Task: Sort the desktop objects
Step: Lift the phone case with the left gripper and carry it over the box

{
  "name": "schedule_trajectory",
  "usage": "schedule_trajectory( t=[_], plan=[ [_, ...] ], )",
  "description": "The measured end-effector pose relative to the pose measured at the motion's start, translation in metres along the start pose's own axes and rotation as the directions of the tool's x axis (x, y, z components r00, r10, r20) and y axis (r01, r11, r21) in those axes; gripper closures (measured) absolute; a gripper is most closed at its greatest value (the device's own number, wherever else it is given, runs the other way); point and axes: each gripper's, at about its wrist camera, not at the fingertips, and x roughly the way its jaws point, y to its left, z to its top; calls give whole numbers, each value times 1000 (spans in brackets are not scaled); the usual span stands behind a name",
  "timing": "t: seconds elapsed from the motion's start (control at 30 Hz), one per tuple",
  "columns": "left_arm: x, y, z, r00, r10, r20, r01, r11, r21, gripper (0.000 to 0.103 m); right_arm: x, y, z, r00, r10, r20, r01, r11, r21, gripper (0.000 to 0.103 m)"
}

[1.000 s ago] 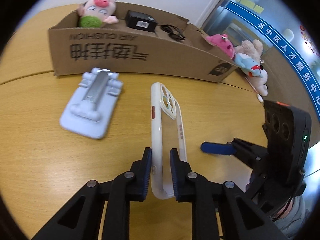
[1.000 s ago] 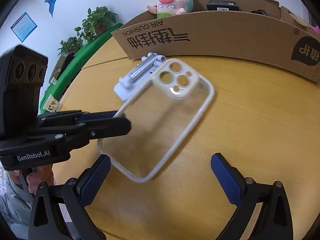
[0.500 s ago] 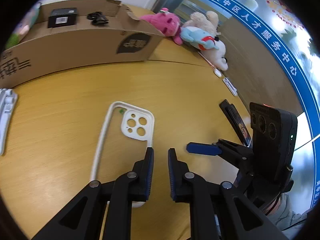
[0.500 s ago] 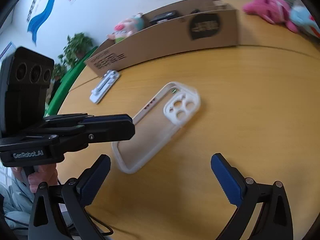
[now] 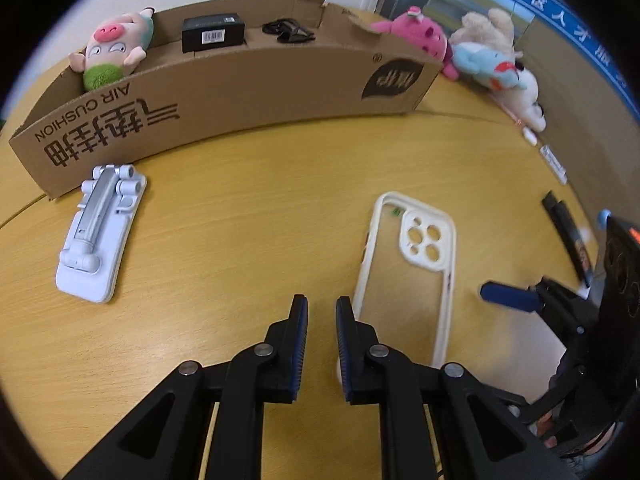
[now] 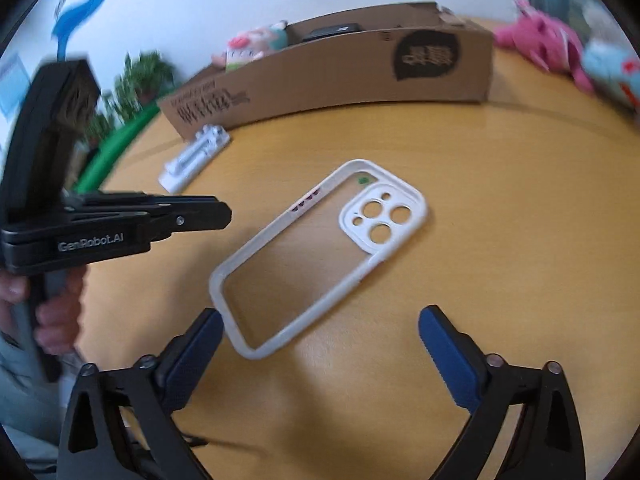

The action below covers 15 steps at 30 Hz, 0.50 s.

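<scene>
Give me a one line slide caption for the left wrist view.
Left gripper empty beside the white phone case lying flat on the wooden table, phone stand and cardboard box beyond.

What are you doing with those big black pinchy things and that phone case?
A person is tidying a desk with tongs in each hand. The phone case lies flat on the table, and neither pair holds it. The left tongs are nearly closed and empty, just beside the case. The right tongs are wide open in front of it. A phone stand lies near the cardboard box, which already holds a pig toy.
</scene>
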Motion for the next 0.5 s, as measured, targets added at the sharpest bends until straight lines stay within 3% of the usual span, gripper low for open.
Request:
schedule_trajectory(
  t=[0.2,0.4,0.5],
  plan=[
    [6,-13,-6,999,-46,-21,48,997,60,89,5,9,4,991,-132,4,132,988,-77,46],
    [15,-13,-9,998,-57,-34,59,996,60,91,1,0,8,992,-128,15,129,990,-64,74],
    [16,-11,-9,998,-59,-40,61,997,52,97,5,5,10,993,-113,15,114,991,-73,77]
  ],
)
